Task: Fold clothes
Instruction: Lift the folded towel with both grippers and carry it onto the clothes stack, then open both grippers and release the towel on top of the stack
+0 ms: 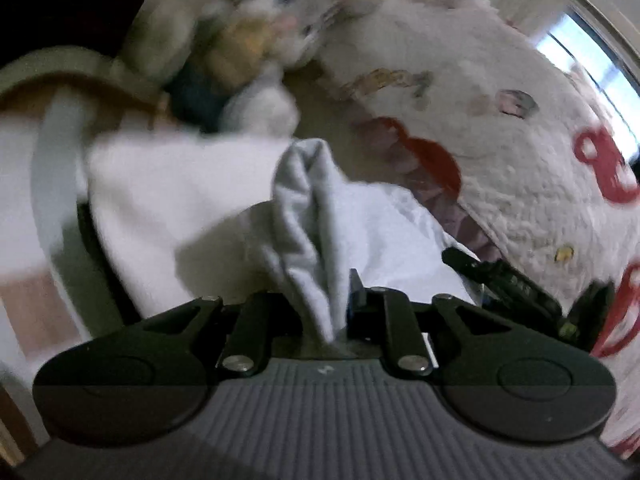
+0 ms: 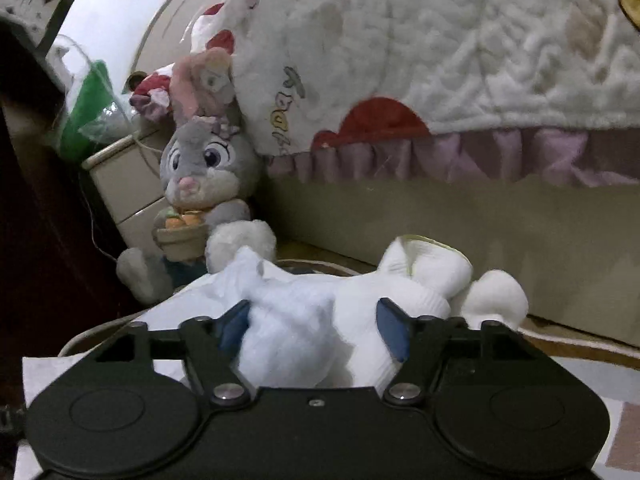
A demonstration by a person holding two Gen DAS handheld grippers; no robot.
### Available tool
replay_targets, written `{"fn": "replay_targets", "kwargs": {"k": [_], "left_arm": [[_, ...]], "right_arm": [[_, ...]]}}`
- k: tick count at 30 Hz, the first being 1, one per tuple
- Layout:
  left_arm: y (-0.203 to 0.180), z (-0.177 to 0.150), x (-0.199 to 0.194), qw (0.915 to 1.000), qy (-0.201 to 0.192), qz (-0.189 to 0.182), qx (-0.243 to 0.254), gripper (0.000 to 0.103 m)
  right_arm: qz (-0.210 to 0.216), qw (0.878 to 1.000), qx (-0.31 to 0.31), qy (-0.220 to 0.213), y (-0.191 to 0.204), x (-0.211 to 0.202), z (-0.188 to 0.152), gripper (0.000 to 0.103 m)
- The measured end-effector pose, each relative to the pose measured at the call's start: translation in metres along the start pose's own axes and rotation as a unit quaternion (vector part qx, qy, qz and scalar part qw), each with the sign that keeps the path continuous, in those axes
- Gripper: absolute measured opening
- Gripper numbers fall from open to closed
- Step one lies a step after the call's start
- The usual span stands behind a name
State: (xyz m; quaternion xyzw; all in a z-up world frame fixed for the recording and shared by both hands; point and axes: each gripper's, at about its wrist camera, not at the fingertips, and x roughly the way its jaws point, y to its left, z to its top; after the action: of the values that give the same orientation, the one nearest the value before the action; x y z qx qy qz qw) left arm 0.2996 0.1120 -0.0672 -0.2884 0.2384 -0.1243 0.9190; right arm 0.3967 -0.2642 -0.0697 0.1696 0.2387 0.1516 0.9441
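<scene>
In the left wrist view my left gripper (image 1: 336, 296) is shut on a bunched fold of a white garment (image 1: 308, 216), which stretches away to the left and is blurred. In the right wrist view my right gripper (image 2: 316, 320) stands with its blue-padded fingers (image 2: 394, 328) apart around a mound of the same white garment (image 2: 296, 320); the cloth fills the gap between them. A ribbed white cuff with a yellow-green edge (image 2: 428, 264) lies just beyond the right finger. The other gripper's black body (image 1: 508, 276) shows at the right of the left wrist view.
A grey plush rabbit (image 2: 200, 184) holding a carrot basket sits at the left by a cream drawer unit (image 2: 124, 184). A bed with a white quilt (image 2: 460, 60) with red patches and a purple frill runs behind. A light rug (image 2: 592, 376) covers the floor.
</scene>
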Motion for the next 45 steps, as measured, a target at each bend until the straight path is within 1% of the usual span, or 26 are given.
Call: {"fn": "replay_targets", "kwargs": {"k": [3,4,6,7,9,12,16,17,18,19,21,22,23,25,29,30,32,33,34,35,37,40,41,43,44,45], "left_arm": [[-0.020,0.002,-0.015,0.9978,-0.043,0.006,0.051,0.017],[-0.024,0.002,-0.019,0.9965,-0.056,0.007,0.062,0.017],[-0.030,0.001,-0.025,0.9935,-0.081,0.011,0.079,0.017],[-0.030,0.001,-0.027,0.9933,-0.089,0.010,0.074,0.017],[-0.026,0.002,-0.028,0.9938,-0.099,0.007,0.051,0.017],[-0.020,0.003,-0.027,0.9944,-0.102,0.006,0.024,0.017],[0.004,0.010,-0.016,0.9975,-0.039,0.030,-0.050,0.023],[0.017,0.009,-0.008,0.9959,0.004,0.038,-0.082,0.025],[0.032,0.007,0.001,0.9906,0.055,0.045,-0.117,0.029],[0.046,0.003,0.006,0.9845,0.074,0.030,-0.156,0.031],[0.073,-0.006,0.009,0.9670,0.084,-0.016,-0.240,0.028],[0.075,-0.005,0.008,0.9642,0.083,-0.034,-0.250,0.021],[0.075,-0.004,0.007,0.9642,0.082,-0.050,-0.247,0.020],[0.057,0.003,0.003,0.9765,0.083,-0.051,-0.193,0.017],[0.039,0.009,-0.005,0.9717,0.075,-0.085,-0.207,0.013],[0.032,0.013,-0.010,0.9777,0.073,-0.063,-0.187,0.013],[0.012,0.023,-0.023,0.9937,0.051,0.024,-0.097,0.015],[0.001,0.027,-0.031,0.9960,0.031,0.070,-0.046,0.016],[-0.005,0.031,-0.040,0.9952,0.007,0.096,-0.014,0.014],[-0.010,0.033,-0.048,0.9946,-0.022,0.101,0.005,0.014],[-0.016,0.035,-0.058,0.9933,-0.067,0.090,0.029,0.014],[-0.019,0.026,-0.049,0.9952,-0.082,0.040,0.036,0.014],[-0.020,0.021,-0.043,0.9959,-0.078,0.027,0.038,0.014],[-0.026,0.010,-0.024,0.9979,-0.043,0.015,0.046,0.017],[-0.030,0.005,-0.014,0.9977,-0.023,0.025,0.059,0.017],[-0.032,0.000,-0.006,0.9963,-0.012,0.047,0.071,0.017]], "right_arm": [[0.013,0.998,0.053,-0.014,-0.013,-0.011,0.003,0.067],[0.023,0.997,0.076,-0.021,-0.016,-0.016,0.004,0.062],[0.055,0.990,0.120,-0.050,-0.021,-0.026,0.007,0.038],[0.070,0.986,0.134,-0.067,-0.022,-0.032,0.009,0.035],[0.074,0.986,0.114,-0.095,-0.016,-0.043,0.014,0.019],[0.079,0.993,0.008,-0.091,0.011,-0.048,0.017,0.020],[0.071,0.989,-0.120,-0.052,0.045,-0.037,0.008,0.023],[0.061,0.987,-0.140,-0.042,0.050,-0.031,0.004,0.023],[0.052,0.987,-0.148,-0.035,0.052,-0.025,0.000,0.023],[0.044,0.987,-0.149,-0.030,0.051,-0.019,-0.003,0.023],[0.034,0.989,-0.142,-0.030,0.048,-0.012,-0.007,0.022],[0.028,0.990,-0.138,-0.033,0.047,-0.010,-0.008,0.022],[0.021,0.990,-0.137,-0.034,0.047,-0.009,-0.009,0.022],[0.002,0.989,-0.141,-0.036,0.045,-0.006,-0.011,0.021],[-0.036,0.988,-0.149,-0.034,0.037,0.002,-0.022,0.018],[-0.034,0.989,-0.141,-0.034,0.034,0.003,-0.022,0.018],[-0.020,0.991,-0.125,-0.032,0.027,0.002,-0.021,0.018],[-0.015,0.992,-0.121,-0.032,0.026,0.001,-0.021,0.018],[-0.014,0.992,-0.124,-0.031,0.026,0.002,-0.022,0.018],[-0.013,0.991,-0.127,-0.031,0.026,0.002,-0.022,0.018],[-0.012,0.991,-0.133,-0.030,0.026,0.002,-0.024,0.019],[-0.001,0.991,-0.127,-0.031,0.028,-0.001,-0.021,0.022],[0.003,0.991,-0.126,-0.033,0.029,-0.003,-0.020,0.025],[0.020,0.993,-0.112,-0.043,0.030,-0.011,-0.015,0.036],[0.031,0.993,-0.103,-0.050,0.030,-0.015,-0.013,0.047],[0.038,0.993,-0.098,-0.055,0.030,-0.018,-0.012,0.053]]}}
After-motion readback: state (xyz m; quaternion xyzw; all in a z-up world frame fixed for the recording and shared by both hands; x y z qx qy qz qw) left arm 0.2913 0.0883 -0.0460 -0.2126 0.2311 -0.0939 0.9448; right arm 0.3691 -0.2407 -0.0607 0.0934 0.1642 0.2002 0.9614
